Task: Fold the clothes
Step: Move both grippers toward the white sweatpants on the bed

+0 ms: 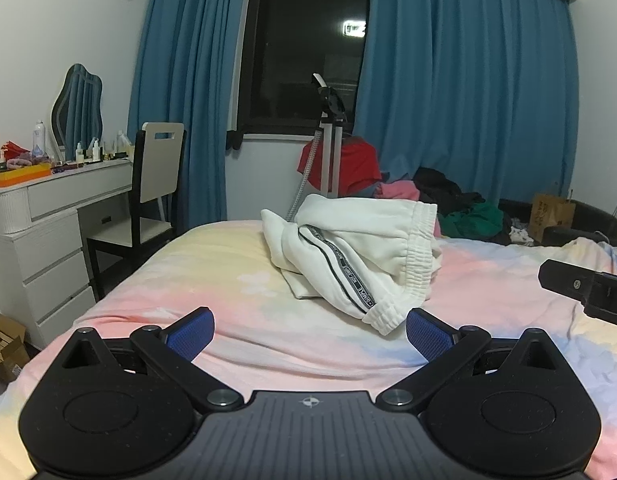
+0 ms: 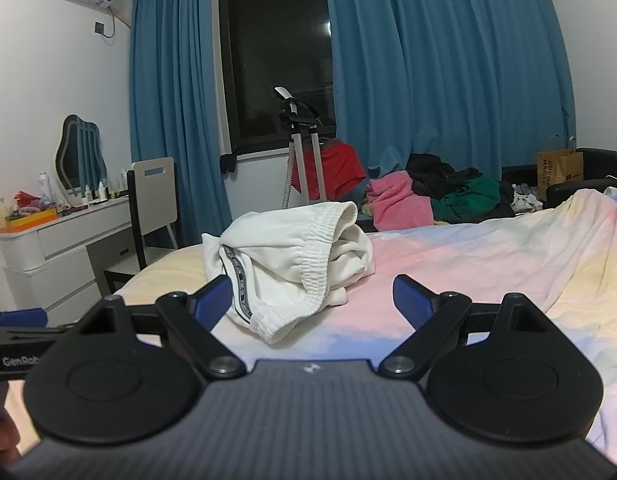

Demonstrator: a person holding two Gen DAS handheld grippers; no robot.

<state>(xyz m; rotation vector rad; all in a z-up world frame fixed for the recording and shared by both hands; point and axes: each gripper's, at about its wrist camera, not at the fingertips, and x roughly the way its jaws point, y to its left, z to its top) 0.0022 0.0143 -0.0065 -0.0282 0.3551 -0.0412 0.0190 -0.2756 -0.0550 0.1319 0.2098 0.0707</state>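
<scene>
A pair of white sweatpants [image 1: 356,252] with a black lettered side stripe lies crumpled in a heap on the pastel bedsheet [image 1: 236,264]. The heap also shows in the right wrist view [image 2: 292,264]. My left gripper [image 1: 310,334] is open and empty, low over the sheet just in front of the heap's near cuff. My right gripper [image 2: 312,304] is open and empty, with its left finger close to the striped leg. The right gripper's body shows at the right edge of the left wrist view [image 1: 588,288].
A white dresser [image 1: 48,236] with bottles and a mirror stands at the left, with a chair [image 1: 152,200] beside it. A garment steamer stand [image 1: 330,140] and a pile of coloured clothes [image 2: 436,196] lie beyond the bed. Blue curtains [image 1: 468,80] frame a dark window.
</scene>
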